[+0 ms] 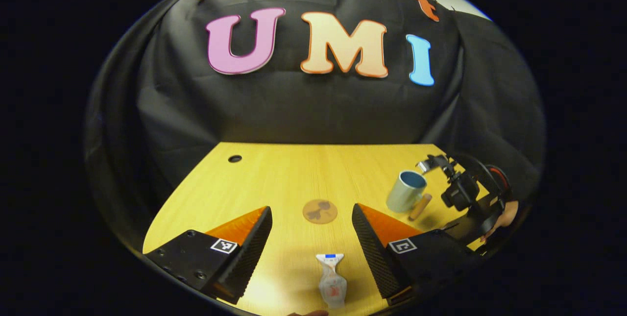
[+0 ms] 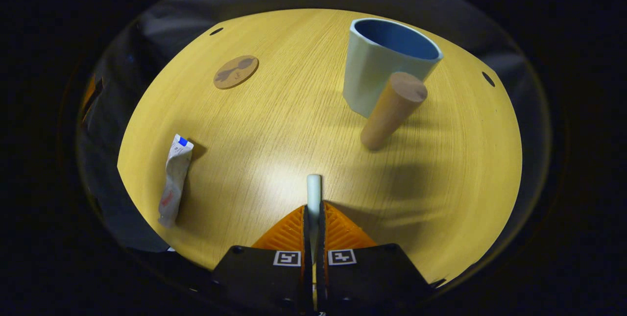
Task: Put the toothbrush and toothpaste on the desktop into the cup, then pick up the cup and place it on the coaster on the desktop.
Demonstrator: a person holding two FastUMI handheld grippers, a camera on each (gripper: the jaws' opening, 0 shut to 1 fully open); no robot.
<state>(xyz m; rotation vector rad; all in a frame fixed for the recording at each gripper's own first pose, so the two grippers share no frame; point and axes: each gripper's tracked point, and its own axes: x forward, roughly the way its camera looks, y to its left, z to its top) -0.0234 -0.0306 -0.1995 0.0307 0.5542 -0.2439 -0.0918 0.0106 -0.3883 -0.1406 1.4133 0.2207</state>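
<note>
I count 1 crinkled toothpaste tube [image 2: 174,180], 1 smooth cylindrical cup [image 2: 379,68] with a wooden handle, 1 round coaster [image 2: 235,71] on the wood-grain surface [image 2: 274,125]; my right hand-held gripper [image 2: 313,218] pinches the slim toothbrush [image 2: 313,189], my left hand-held gripper [image 1: 312,237] gapes wide, empty

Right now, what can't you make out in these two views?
- Toothbrush, right gripper view: a thin white end sticks out from the right gripper; the shut fingers hide the rest.
- Toothpaste, left gripper view: near end cut off by the bottom edge.
- Cup, right gripper view: the wooden handle hides part of its wall; the bottom of its inside is hidden by its own wall.
</note>
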